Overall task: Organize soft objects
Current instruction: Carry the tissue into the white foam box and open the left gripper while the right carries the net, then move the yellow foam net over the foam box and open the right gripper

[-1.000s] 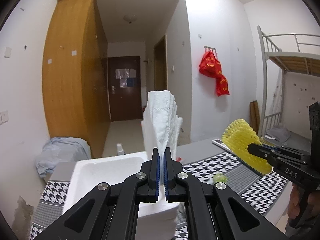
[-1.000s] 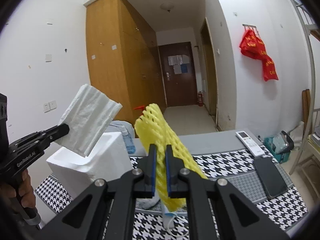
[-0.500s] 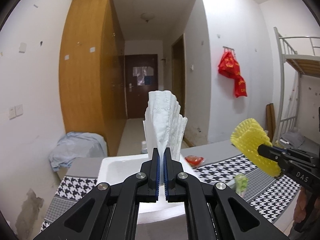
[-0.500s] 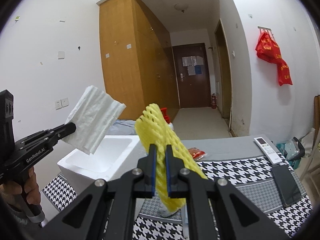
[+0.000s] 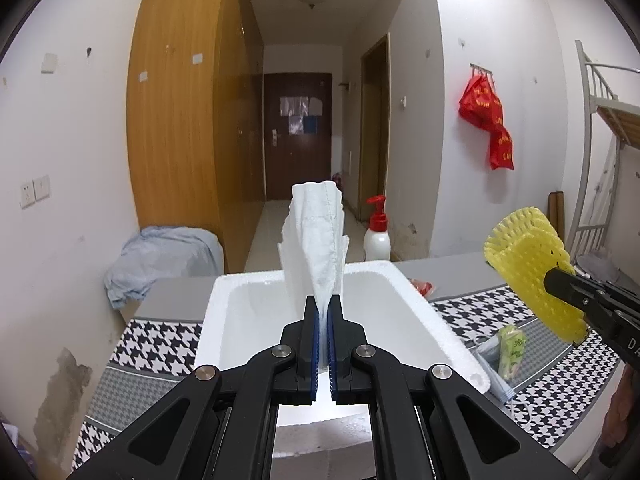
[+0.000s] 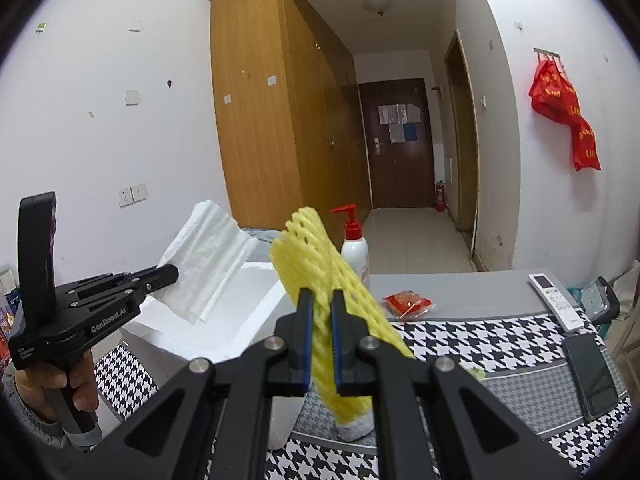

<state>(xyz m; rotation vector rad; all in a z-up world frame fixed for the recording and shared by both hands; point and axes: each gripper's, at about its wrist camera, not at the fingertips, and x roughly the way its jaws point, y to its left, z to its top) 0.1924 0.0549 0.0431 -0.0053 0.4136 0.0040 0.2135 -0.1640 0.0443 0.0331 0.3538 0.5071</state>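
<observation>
My left gripper (image 5: 323,308) is shut on a folded white cloth (image 5: 318,236) and holds it upright above the open white foam box (image 5: 436,328). The cloth (image 6: 208,264) and left gripper (image 6: 170,274) also show in the right wrist view, over the box (image 6: 256,312). My right gripper (image 6: 321,300) is shut on a yellow foam net sleeve (image 6: 320,272), held in the air to the right of the box. The sleeve (image 5: 532,268) shows at the right of the left wrist view.
The table has a houndstooth cloth (image 6: 480,336). On it lie a red packet (image 6: 406,304), a white remote (image 6: 554,300), a dark phone (image 6: 590,376), a green packet (image 5: 510,350) and a face mask (image 5: 494,376). A pump bottle (image 6: 354,248) stands behind the box.
Both grippers have moved left and nearer to the foam box. The box's open inside now lies under the white cloth, and the pump bottle has come into view.
</observation>
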